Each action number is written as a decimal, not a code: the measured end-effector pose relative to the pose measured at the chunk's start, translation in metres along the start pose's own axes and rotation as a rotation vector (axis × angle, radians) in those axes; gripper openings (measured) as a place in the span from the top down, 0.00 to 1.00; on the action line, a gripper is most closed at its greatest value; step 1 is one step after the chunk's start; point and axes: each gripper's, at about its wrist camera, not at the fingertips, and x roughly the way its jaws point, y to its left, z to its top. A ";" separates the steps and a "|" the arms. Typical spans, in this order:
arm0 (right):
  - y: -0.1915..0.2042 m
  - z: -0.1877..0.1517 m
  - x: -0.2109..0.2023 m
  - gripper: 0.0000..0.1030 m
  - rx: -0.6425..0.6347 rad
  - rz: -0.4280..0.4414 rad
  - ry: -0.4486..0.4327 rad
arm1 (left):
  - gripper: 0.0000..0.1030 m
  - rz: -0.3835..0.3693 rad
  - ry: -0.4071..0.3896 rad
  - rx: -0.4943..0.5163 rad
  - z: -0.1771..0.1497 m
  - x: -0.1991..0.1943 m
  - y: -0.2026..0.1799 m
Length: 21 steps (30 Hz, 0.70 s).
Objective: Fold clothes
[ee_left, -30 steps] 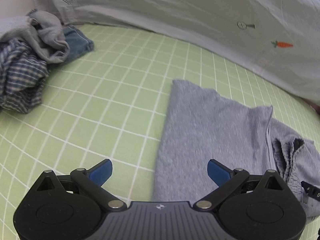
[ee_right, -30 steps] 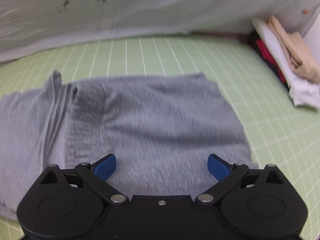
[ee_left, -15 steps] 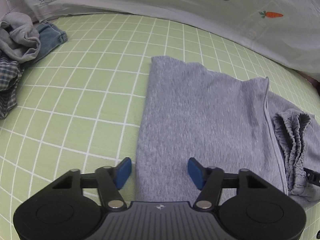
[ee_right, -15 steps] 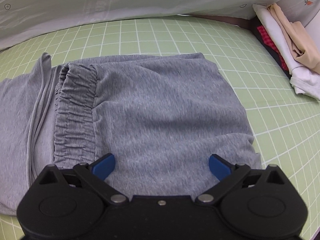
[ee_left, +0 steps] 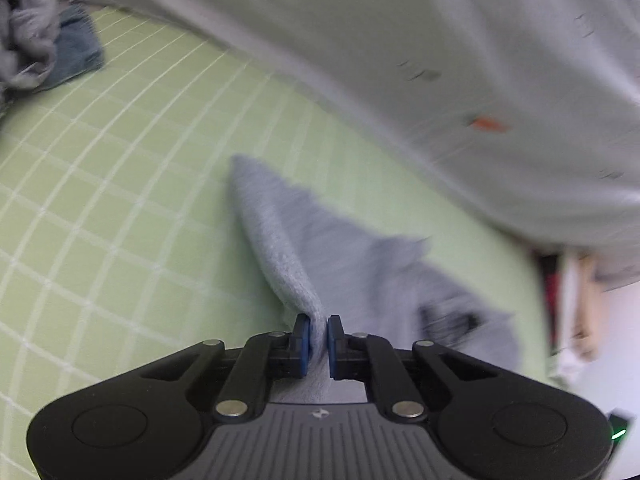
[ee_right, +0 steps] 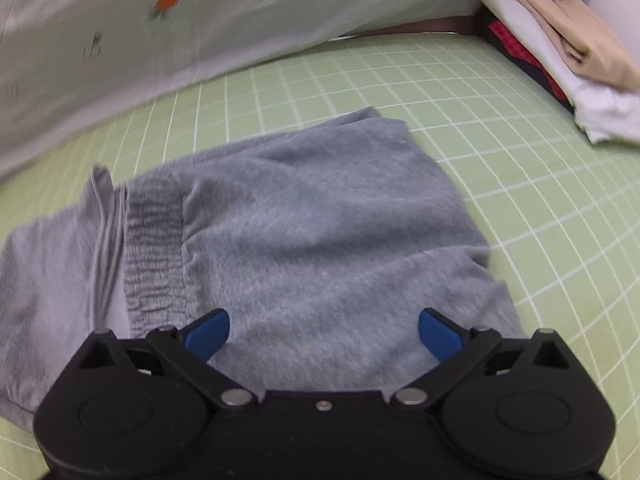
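Grey sweatpants on green grid mat: left gripper jaws pinched on a raised edge ahead. Right gripper jaws wide, empty, cloth beneath. Mid-fold; next, carry edge across.

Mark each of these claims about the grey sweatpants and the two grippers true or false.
1. The left gripper is shut on the grey fleece sweatpants. True.
2. The right gripper is clamped on the fabric. False: its jaws stand wide open above it.
3. The sweatpants lie on a green gridded mat. True.
4. A folded stack of clothes sits on the sweatpants. False: it lies apart, at the mat's far right.
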 end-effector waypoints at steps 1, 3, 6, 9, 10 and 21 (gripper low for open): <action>-0.007 0.000 -0.004 0.01 0.019 0.013 -0.010 | 0.92 -0.022 -0.012 0.019 0.001 -0.003 -0.013; -0.022 0.000 -0.012 0.01 0.051 0.032 -0.027 | 0.93 -0.062 -0.032 0.064 0.002 -0.006 -0.044; -0.050 0.001 -0.024 0.01 0.080 0.044 -0.040 | 0.97 -0.151 -0.034 0.097 -0.007 0.000 -0.091; -0.087 0.006 -0.035 0.01 0.125 0.056 -0.047 | 1.00 -0.266 -0.003 0.100 -0.027 0.019 -0.140; -0.100 0.007 -0.036 0.01 0.144 0.059 -0.046 | 1.00 -0.284 0.013 0.112 -0.036 0.028 -0.156; -0.170 0.025 -0.022 0.01 0.094 0.052 -0.049 | 0.42 -0.046 0.086 0.195 -0.097 0.080 -0.209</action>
